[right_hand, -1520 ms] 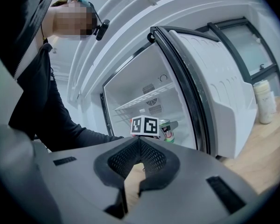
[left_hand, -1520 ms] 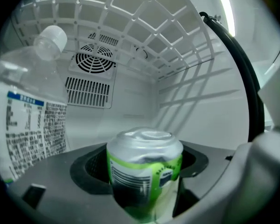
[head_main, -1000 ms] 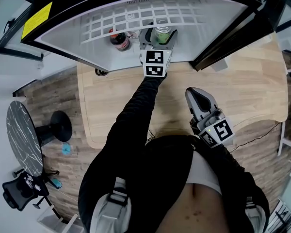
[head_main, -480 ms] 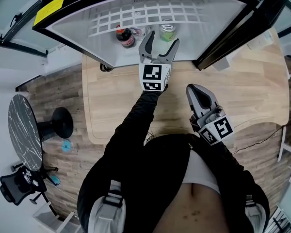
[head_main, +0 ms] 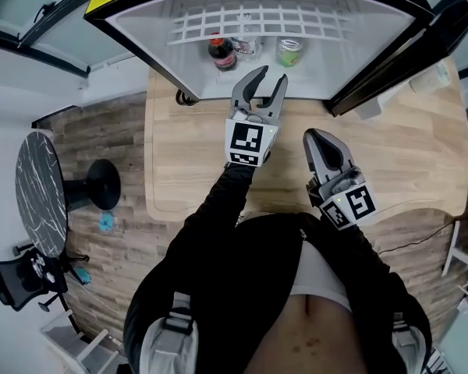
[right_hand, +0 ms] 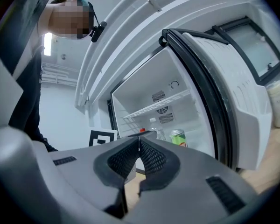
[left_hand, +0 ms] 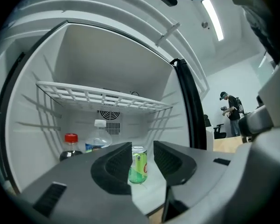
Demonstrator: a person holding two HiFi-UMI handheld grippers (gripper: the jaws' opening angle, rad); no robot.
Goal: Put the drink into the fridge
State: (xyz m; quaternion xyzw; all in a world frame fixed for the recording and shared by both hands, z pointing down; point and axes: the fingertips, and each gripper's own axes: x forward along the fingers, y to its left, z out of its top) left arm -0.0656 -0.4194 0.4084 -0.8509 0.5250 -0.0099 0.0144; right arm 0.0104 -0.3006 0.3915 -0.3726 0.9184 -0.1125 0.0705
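The drink, a green can (head_main: pixel 289 51) (left_hand: pixel 139 164), stands upright on the floor of the open fridge (head_main: pixel 140 29), right of a cola bottle (head_main: pixel 221 53) and a water bottle (head_main: pixel 249 45). My left gripper (head_main: pixel 263 84) (left_hand: pixel 142 148) is outside the fridge, over the wooden table's far edge, well short of the can. Its jaws are closing with nothing between them; the can only shows through the gap, far behind. My right gripper (head_main: pixel 321 142) (right_hand: pixel 139 141) hovers over the table nearer my body, shut and empty.
The fridge door (head_main: pixel 405 61) (right_hand: pixel 233 106) stands open at the right. A white wire shelf (left_hand: pixel 102 97) spans the fridge above the bottles. The wooden table (head_main: pixel 195 154) carries the fridge. A round dark table (head_main: pixel 35 209) stands on the floor at left. A person (left_hand: pixel 231 113) stands far off.
My left gripper has drawn back out of the fridge, leaving the green can standing inside. Its jaws have narrowed. The right gripper has hardly moved.
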